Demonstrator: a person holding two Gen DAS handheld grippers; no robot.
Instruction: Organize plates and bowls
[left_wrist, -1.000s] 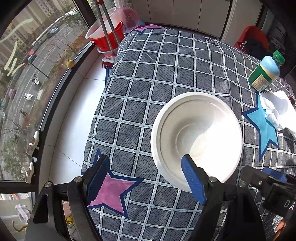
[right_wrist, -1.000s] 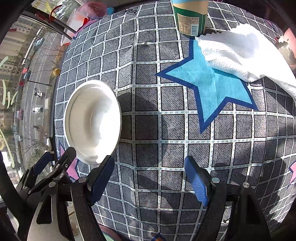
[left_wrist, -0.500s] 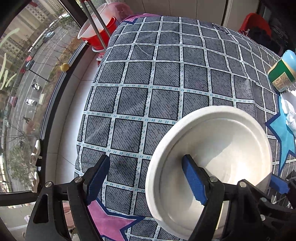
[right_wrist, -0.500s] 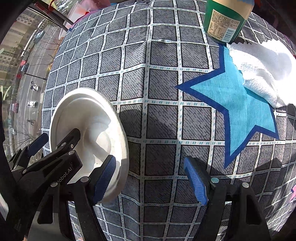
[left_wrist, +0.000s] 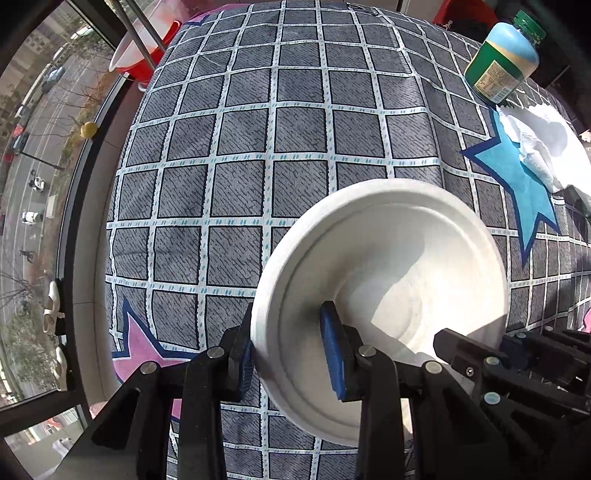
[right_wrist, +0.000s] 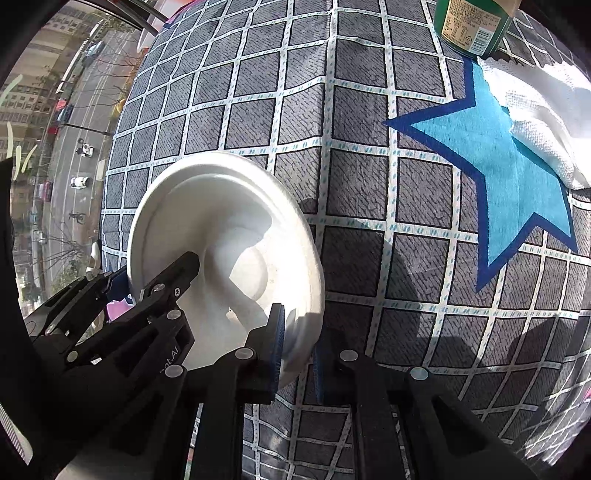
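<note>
Nearest the lenses, both sets of jaws have narrowed onto the white bowl (left_wrist: 384, 280): a second ago each stood wide and apart from it, and half a second ago the left gripper (left_wrist: 291, 358) was only straddling the rim. Now the left gripper pinches the near-left rim, one blue pad inside and one outside, while the right gripper (right_wrist: 295, 343) clamps the opposite edge, its pads pressed on either side of the rim. The bowl, which sat flat on the checked cloth of the surface (left_wrist: 236, 155), looks tilted and possibly raised between the two grips, its far rim above the cloth; whether it has fully left the cloth I cannot tell. That suggests the pick-up is made and carrying the bowl to its place comes next, though no plate or stack shows here. Further off lie the blue star patch (right_wrist: 495, 177) and a white towel (right_wrist: 546, 122) overlapping it, then the green bottle (left_wrist: 502, 66) at the far edge
</note>
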